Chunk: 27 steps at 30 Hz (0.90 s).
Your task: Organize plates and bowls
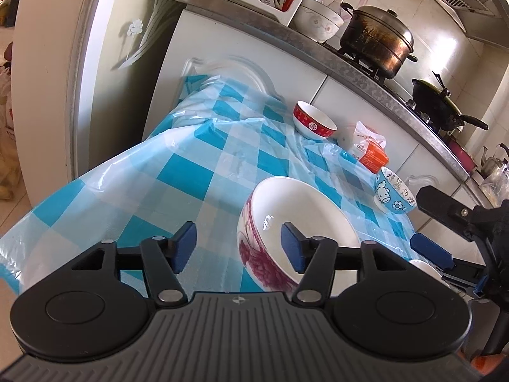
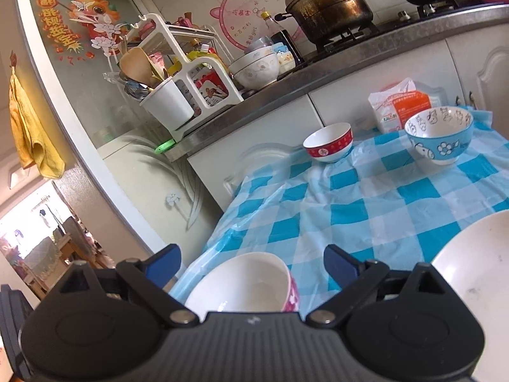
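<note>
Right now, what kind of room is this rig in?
Almost certainly a home kitchen: a steamer pot sits on a gas stove, a utensil rack stands on the counter, and bowls sit on a low table under a blue checked cloth.

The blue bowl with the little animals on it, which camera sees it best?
The right wrist view. There the blue bowl stands whole and unblocked on the checked cloth, inside and pictures showing. In the left wrist view it is small, at the side, beside the right gripper.

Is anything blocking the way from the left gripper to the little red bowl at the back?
Partly: the big pink-flowered bowl sits right at the open left gripper, on its right side. Beyond it, only bare checked cloth leads to the red bowl.
</note>
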Each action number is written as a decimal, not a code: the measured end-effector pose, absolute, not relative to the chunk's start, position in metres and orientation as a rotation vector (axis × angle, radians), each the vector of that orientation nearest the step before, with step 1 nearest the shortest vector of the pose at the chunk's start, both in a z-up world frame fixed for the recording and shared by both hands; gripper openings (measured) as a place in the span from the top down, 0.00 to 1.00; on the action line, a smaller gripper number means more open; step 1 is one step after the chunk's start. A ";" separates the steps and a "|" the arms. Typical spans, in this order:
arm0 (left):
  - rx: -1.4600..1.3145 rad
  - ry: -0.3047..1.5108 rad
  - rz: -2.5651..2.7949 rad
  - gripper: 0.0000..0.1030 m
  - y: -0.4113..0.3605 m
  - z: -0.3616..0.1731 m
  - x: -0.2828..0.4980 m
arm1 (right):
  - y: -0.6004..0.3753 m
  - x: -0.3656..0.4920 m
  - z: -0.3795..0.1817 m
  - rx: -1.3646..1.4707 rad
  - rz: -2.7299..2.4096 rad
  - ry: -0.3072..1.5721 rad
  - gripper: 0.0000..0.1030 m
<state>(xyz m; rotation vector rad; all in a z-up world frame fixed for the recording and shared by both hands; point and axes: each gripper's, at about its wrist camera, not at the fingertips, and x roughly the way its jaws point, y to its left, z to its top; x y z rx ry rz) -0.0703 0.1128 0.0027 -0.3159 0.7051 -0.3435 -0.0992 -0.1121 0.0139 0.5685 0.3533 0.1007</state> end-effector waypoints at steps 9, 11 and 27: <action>-0.306 0.712 -0.373 0.05 0.115 0.010 -0.086 | -0.099 -0.125 0.027 0.430 0.015 0.330 0.01; -0.315 0.718 -0.382 0.03 0.116 0.012 -0.089 | -0.096 -0.130 0.030 0.402 -0.008 0.328 0.01; -0.353 0.527 -0.362 0.00 0.130 0.035 -0.132 | -0.069 -0.178 0.045 0.142 -0.142 0.224 0.01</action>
